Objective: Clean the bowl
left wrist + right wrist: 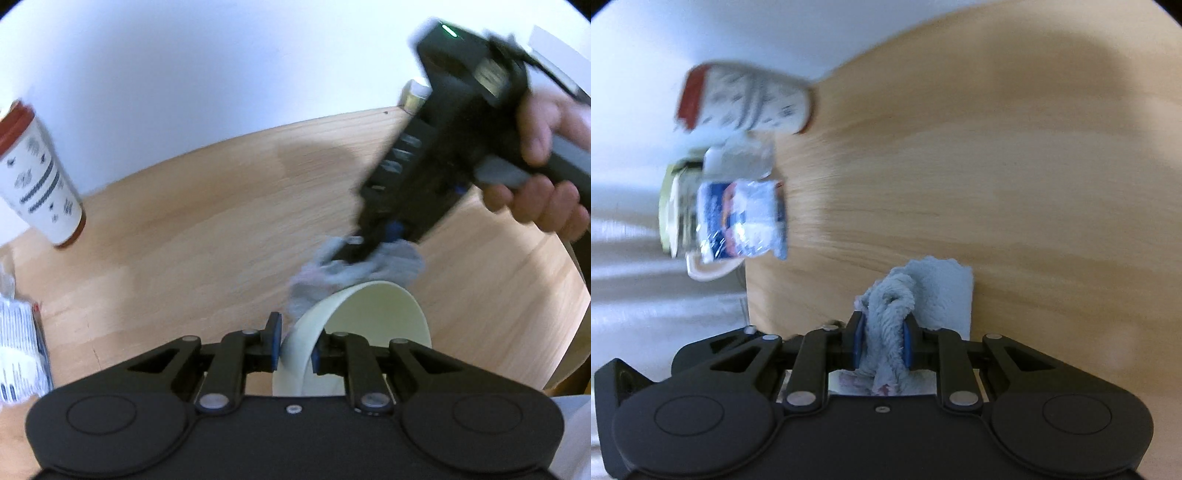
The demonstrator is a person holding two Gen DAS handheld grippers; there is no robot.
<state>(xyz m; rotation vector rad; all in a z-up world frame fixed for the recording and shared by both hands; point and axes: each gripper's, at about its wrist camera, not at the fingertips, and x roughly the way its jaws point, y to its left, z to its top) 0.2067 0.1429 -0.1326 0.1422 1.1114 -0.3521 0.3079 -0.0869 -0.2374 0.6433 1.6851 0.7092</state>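
Note:
My left gripper (pixel 295 349) is shut on the rim of a cream bowl (pixel 373 321), held tilted above the wooden table (pixel 207 221). In the left wrist view my right gripper (pixel 364 251) comes in from the upper right, shut on a light blue cloth (pixel 354 271) that hangs just behind the bowl's far rim. In the right wrist view the right gripper (pixel 882 345) pinches that fluffy cloth (pixel 923 295) between its blue pads. The bowl is not visible in the right wrist view.
A white paper cup with a red lid (pixel 37 173) stands at the table's left; it also shows in the right wrist view (pixel 742 101). Plastic-wrapped packets (pixel 18 350) lie at the left edge, also seen in the right wrist view (pixel 742 218). A jar (pixel 415 94) stands at the back.

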